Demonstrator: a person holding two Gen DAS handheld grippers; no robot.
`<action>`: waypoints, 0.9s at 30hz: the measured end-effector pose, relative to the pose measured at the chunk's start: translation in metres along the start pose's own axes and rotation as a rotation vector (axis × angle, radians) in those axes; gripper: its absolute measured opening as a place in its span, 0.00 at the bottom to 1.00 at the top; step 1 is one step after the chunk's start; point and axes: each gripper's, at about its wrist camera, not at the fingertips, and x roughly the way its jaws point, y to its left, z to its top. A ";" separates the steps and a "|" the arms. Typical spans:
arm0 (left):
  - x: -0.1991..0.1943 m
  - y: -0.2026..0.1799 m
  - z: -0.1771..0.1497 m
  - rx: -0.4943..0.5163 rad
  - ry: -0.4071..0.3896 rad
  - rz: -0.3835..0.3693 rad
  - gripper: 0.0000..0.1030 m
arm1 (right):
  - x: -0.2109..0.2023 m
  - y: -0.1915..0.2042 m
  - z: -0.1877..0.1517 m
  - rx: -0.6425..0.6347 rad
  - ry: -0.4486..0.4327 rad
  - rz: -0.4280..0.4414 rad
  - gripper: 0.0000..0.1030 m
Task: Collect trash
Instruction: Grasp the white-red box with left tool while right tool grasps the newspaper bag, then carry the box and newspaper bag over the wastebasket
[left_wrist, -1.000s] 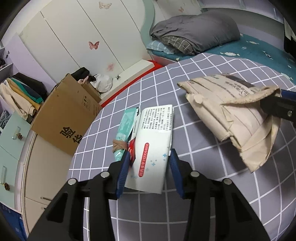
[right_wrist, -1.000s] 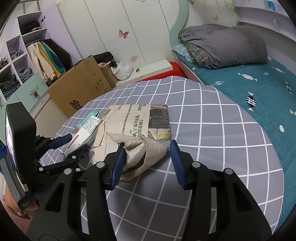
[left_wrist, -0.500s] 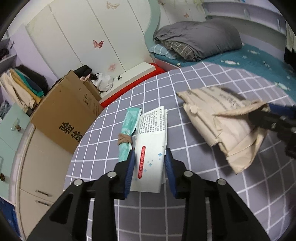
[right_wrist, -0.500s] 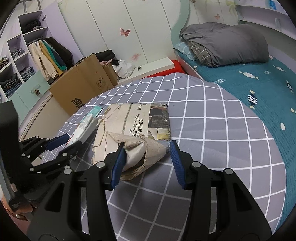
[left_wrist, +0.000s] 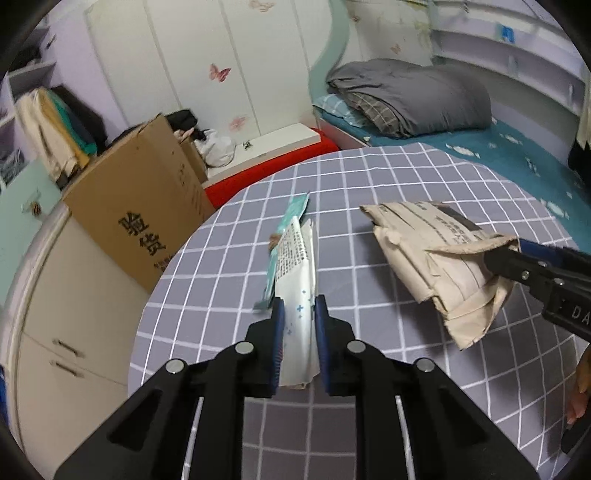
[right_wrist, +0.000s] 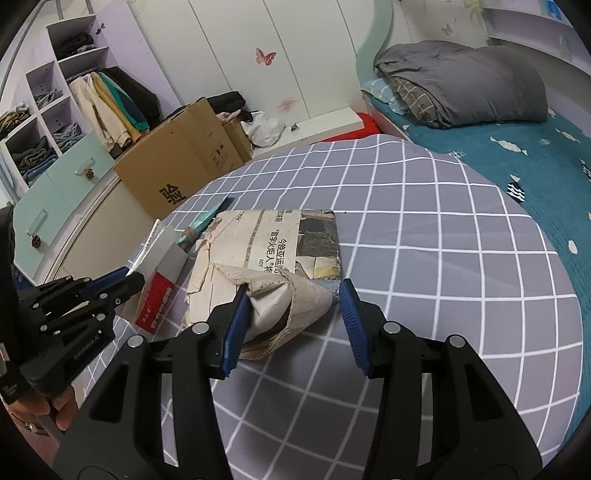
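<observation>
Gripping printed white packet (left_wrist: 297, 295) (text unreadable)

The near end of the white packet (left_wrist: 297, 306) disappears between the left gripper's (left_wrist: 298, 314) blue pads. The green wrapper (left_wrist: 291, 218) lies partly hidden behind that packet. The folded newspaper's (right_wrist: 273, 258) underside is out of sight against the checked cloth (right_wrist: 424, 240). Its small print is too fine to read. A hand (left_wrist: 578, 387) is cut off at the right edge.
</observation>
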 end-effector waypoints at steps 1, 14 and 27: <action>-0.001 0.008 -0.003 -0.023 0.001 -0.008 0.14 | 0.000 0.002 -0.001 -0.003 0.002 0.003 0.46; 0.000 0.082 -0.055 -0.318 0.022 -0.143 0.09 | 0.005 0.051 -0.008 -0.073 0.021 0.036 0.46; -0.060 0.117 -0.094 -0.409 -0.082 -0.154 0.08 | -0.011 0.124 -0.019 -0.163 0.016 0.072 0.45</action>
